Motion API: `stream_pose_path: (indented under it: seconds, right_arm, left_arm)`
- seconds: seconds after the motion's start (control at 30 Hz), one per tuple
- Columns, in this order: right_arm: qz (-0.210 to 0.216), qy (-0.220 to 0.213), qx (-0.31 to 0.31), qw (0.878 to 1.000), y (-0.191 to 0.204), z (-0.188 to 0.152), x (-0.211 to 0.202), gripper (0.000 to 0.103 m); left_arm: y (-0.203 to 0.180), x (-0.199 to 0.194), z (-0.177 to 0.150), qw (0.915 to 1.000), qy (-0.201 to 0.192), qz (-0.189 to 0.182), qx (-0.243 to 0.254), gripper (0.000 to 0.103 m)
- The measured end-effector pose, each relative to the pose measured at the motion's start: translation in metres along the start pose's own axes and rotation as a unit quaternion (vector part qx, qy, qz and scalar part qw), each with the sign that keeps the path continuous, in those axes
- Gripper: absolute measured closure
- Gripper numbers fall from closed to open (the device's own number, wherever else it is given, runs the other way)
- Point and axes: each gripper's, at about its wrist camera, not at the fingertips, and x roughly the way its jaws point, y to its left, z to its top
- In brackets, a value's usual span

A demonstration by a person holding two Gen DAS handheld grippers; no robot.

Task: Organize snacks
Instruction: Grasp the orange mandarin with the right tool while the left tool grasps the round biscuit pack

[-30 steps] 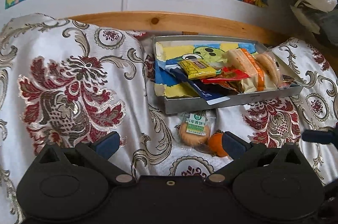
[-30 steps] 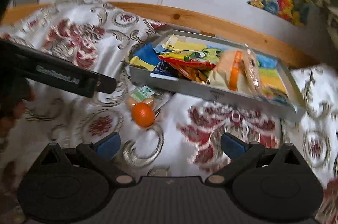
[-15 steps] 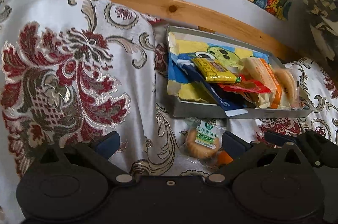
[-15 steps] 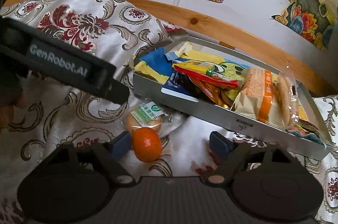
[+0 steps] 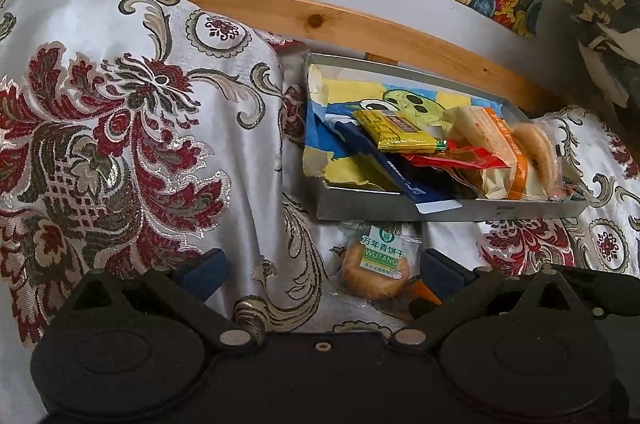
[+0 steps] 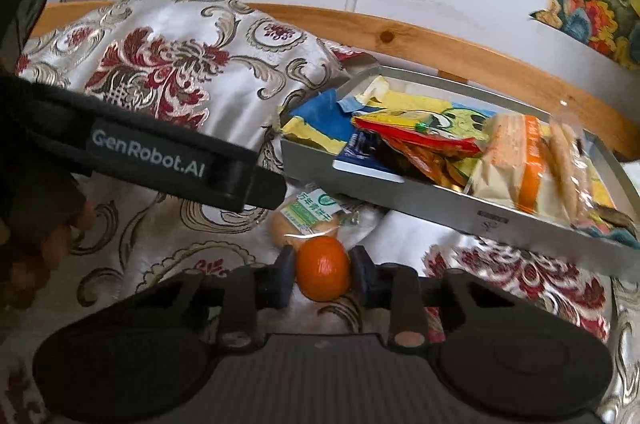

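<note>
1 small orange fruit | round, glossy | betw R gripper pads

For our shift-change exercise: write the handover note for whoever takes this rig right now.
Right gripper: closed around the orange, which looks still down on the cloth.
Left gripper: open, empty, hovering near the wrapped biscuit.
Tray: already holds several snack packets.
Left: move the orange and the biscuit, both lying just in front of the tray, into it.
</note>
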Motion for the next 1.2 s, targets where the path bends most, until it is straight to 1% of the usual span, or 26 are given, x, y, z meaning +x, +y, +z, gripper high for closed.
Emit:
stream_pose_path:
  seconds: [0.17,0.27,0.4,0.47,0.57,0.67,0.73,0.8,0.87,0.93,1.0,1.07,1.2]
  right_arm:
    - [-0.018,-0.005,0.028,0.999,-0.01,-0.006,-0.027,0.07]
    - [-0.022,-0.008,0.055,0.998,-0.018,-0.013,-0.04,0.07]
    - [-0.026,-0.025,0.104,0.994,-0.03,-0.028,-0.054,0.07]
    - [-0.014,-0.024,0.134,0.991,-0.038,-0.037,-0.056,0.07]
    - [-0.017,-0.018,0.143,0.989,-0.046,-0.038,-0.052,0.07]
    - [-0.013,-0.018,0.163,0.986,-0.053,-0.039,-0.053,0.07]
    - [-0.014,-0.017,0.17,0.985,-0.054,-0.04,-0.052,0.07]
    - [-0.013,-0.017,0.172,0.985,-0.054,-0.041,-0.051,0.07]
    - [-0.011,-0.016,0.171,0.985,-0.054,-0.042,-0.05,0.07]
    - [-0.01,-0.017,0.17,0.985,-0.053,-0.042,-0.05,0.07]
    - [-0.009,-0.018,0.169,0.985,-0.052,-0.042,-0.05,0.07]
    - [-0.009,-0.019,0.169,0.985,-0.053,-0.042,-0.049,0.07]
    - [-0.009,-0.019,0.17,0.985,-0.054,-0.043,-0.048,0.07]
  left_arm:
    - [-0.006,0.0,-0.002,0.9998,0.002,0.0,0.02,0.001]
    - [-0.01,-0.001,-0.004,0.9996,0.003,-0.001,0.028,0.001]
    - [-0.018,-0.008,-0.009,0.9987,-0.015,0.017,0.045,0.001]
    - [-0.027,-0.009,-0.012,0.9975,-0.022,0.019,0.064,0.001]
    - [-0.041,0.0,-0.012,0.9965,-0.008,0.016,0.082,0.001]
    - [-0.051,0.019,-0.007,0.9961,0.018,0.007,0.086,0.001]
    - [-0.051,0.034,-0.003,0.9958,0.039,0.007,0.083,0.001]
    - [-0.05,0.043,0.001,0.9955,0.048,0.016,0.08,0.001]
    - [-0.048,0.048,0.005,0.9948,0.053,0.009,0.087,0.001]
    - [-0.046,0.052,0.007,0.9933,0.059,0.01,0.099,0.004]
    - [-0.043,0.056,0.007,0.9925,0.067,0.008,0.102,0.014]
    - [-0.041,0.059,0.005,0.9925,0.07,0.009,0.1,0.018]
    - [-0.041,0.064,0.0,0.9928,0.069,0.03,0.093,0.024]
